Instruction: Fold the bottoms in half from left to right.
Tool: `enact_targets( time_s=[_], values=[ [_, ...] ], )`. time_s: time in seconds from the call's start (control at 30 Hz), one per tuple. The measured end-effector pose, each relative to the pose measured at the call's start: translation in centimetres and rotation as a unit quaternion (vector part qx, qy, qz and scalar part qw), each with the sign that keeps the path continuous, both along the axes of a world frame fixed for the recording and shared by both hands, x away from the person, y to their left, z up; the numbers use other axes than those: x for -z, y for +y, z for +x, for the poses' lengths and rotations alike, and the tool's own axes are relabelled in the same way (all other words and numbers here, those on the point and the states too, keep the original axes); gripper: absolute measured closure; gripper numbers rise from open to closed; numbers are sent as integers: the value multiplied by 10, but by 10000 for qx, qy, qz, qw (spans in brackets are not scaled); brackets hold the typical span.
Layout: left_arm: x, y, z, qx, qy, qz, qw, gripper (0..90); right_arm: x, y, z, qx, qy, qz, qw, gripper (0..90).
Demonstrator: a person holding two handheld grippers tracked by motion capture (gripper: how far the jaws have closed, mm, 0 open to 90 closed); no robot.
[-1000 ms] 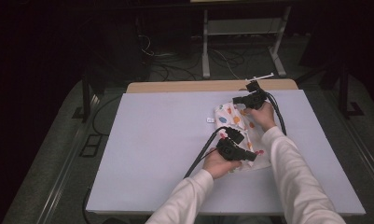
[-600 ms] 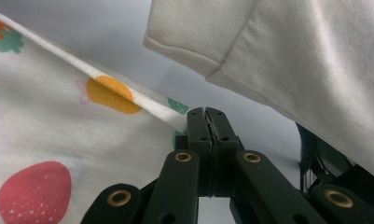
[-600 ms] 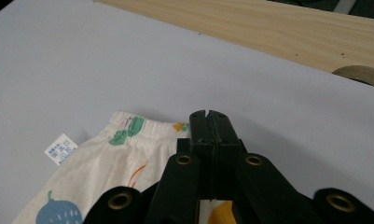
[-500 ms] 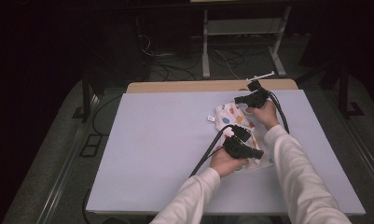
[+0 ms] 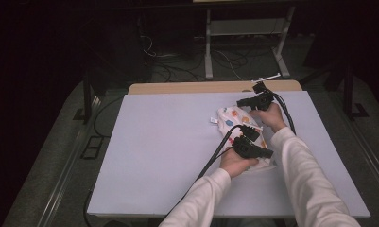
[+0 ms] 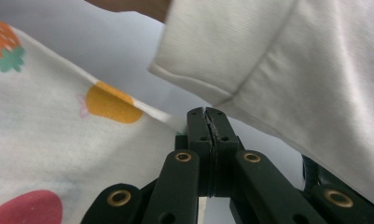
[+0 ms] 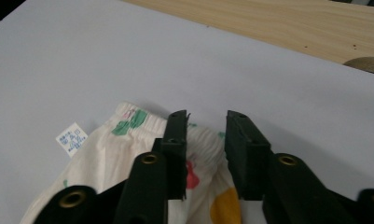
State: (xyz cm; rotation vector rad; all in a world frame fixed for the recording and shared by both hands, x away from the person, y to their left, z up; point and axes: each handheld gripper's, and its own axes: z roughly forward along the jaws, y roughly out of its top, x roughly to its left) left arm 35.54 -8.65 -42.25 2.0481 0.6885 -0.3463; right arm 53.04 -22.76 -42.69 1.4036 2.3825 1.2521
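A white cloth (image 5: 234, 118) printed with coloured fruit lies crumpled on the pale table (image 5: 168, 142), right of centre. My left gripper (image 5: 270, 153) is at its near end, shut on the cloth's edge (image 6: 168, 119); the black jaws meet with the hem caught at their tip (image 6: 207, 122). My right gripper (image 5: 240, 101) hovers at the cloth's far end. Its jaws (image 7: 205, 122) have just been opening and stand apart over the gathered waistband (image 7: 201, 135), with no pad pressing on it. A small white label (image 7: 72, 137) sticks out from the cloth's side.
A white sleeve (image 6: 292, 70) of the person's other arm hangs close over my left gripper. A wooden strip (image 5: 187, 87) runs along the table's far edge. Black cables (image 5: 211, 161) trail from the grippers across the table. Beyond the table stand dark floor and a metal frame (image 5: 208, 56).
My left gripper has shifted a little to the right, drawing the cloth's near edge with it. The right gripper has stayed in place and its jaws have parted.
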Motion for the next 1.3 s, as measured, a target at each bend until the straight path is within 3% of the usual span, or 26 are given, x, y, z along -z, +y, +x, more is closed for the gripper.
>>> enact_targets(
  time_s=[0.17,0.3,0.4,0.47,0.7,0.87,1.0,1.1,1.2,1.3],
  values=[
    [4,-5,1,15,33,3,10000,891,-3,-11,-8,-9,12,101,9999,483],
    [7,-9,1,28,27,48,10000,889,-6,-19,-14,214,12,95,9997,282],
    [10,-10,2,0,81,63,9999,888,-5,-23,-18,224,89,86,9997,133],
    [13,-10,4,-29,122,64,9999,888,-5,-24,-20,246,113,1,9996,134],
    [22,-16,5,-25,204,52,9998,868,-3,-30,-27,309,56,122,9994,47],
    [23,-17,4,54,139,-147,9998,668,-6,-31,-33,333,-2,214,9992,16],
    [15,-12,4,-62,-78,-97,9999,460,-8,-32,-40,326,-98,229,9992,5],
    [9,-6,5,-80,-89,-202,9997,368,-11,-32,-43,361,-140,214,9990,2],
    [2,0,5,-98,-264,-210,9994,261,-13,-32,-46,375,-165,205,9990,0],
    [-3,7,5,51,-353,-323,9988,148,-16,-32,-50,401,-255,270,9985,0]
  ],
)
